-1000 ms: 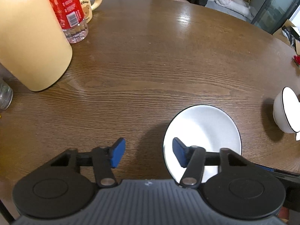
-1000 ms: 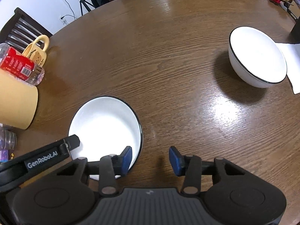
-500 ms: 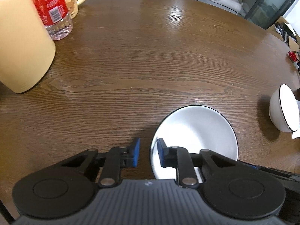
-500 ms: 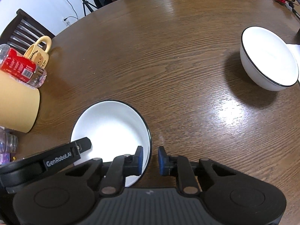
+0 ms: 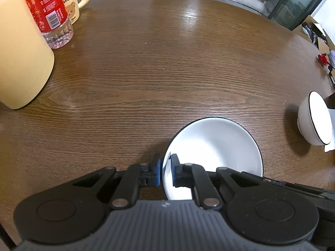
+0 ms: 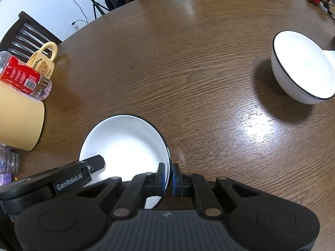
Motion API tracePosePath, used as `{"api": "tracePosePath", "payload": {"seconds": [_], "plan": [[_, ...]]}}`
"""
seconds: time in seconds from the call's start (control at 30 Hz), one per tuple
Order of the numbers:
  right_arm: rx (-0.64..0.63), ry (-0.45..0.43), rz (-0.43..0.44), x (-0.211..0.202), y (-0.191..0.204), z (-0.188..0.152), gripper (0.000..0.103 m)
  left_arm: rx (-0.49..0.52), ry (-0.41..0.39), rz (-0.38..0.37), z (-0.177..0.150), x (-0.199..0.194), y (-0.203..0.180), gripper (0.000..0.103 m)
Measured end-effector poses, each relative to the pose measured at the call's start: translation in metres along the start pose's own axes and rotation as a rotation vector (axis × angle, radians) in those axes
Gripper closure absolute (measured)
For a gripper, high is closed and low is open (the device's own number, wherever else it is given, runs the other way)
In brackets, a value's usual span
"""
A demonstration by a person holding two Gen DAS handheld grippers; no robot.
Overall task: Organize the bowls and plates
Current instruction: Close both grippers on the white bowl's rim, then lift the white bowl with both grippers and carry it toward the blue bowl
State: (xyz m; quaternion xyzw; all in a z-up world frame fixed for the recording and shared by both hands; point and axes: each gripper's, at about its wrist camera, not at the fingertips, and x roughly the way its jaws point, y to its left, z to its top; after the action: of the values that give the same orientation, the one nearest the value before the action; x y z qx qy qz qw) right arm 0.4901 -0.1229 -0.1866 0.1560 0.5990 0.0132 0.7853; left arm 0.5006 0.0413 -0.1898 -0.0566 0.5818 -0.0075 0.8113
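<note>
The plate point(image 5: 217, 144) is a shallow round dish, glossy white with a thin black rim line, and nothing lies in it. It sits close to the near edge of the surface point(image 5: 167, 73). The left claw point(image 5: 165, 172) is clamped on the plate's left rim, one blue pad outside the lip and one inside. The right claw point(image 6: 168, 178) is clamped on the opposite, right rim in the same manner; the lip passes between its blue pads. Both claws are matte black plastic with ribbed grey housings.

The bowl point(image 6: 303, 67) stands well apart from the plate toward the right edge. It is deep, round-walled, white with the same black rim line, and holds nothing visible. A white paper sheet point(image 5: 330, 146) lies just beside it.

The surface is a rounded wood top, dark brown with pronounced grain and a glossy finish showing window glare.

At the far left edge stand a pale yellow cylindrical container point(image 5: 21, 52), its contents not visible, a clear plastic bottle point(image 5: 50, 12) with a red label, and a cream mug point(image 5: 73, 4) with a bear print.
</note>
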Motion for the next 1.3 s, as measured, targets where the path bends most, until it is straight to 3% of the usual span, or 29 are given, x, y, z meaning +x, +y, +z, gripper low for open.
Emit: {"api": "tracePosePath", "payload": {"seconds": [1.3], "plan": [[-0.044, -0.026, -0.037, -0.0010, 0.0068, -0.0036, 0.097, 0.021, -0.007, -0.011, -0.0015, -0.0017, -0.0012, 0.093]]}}
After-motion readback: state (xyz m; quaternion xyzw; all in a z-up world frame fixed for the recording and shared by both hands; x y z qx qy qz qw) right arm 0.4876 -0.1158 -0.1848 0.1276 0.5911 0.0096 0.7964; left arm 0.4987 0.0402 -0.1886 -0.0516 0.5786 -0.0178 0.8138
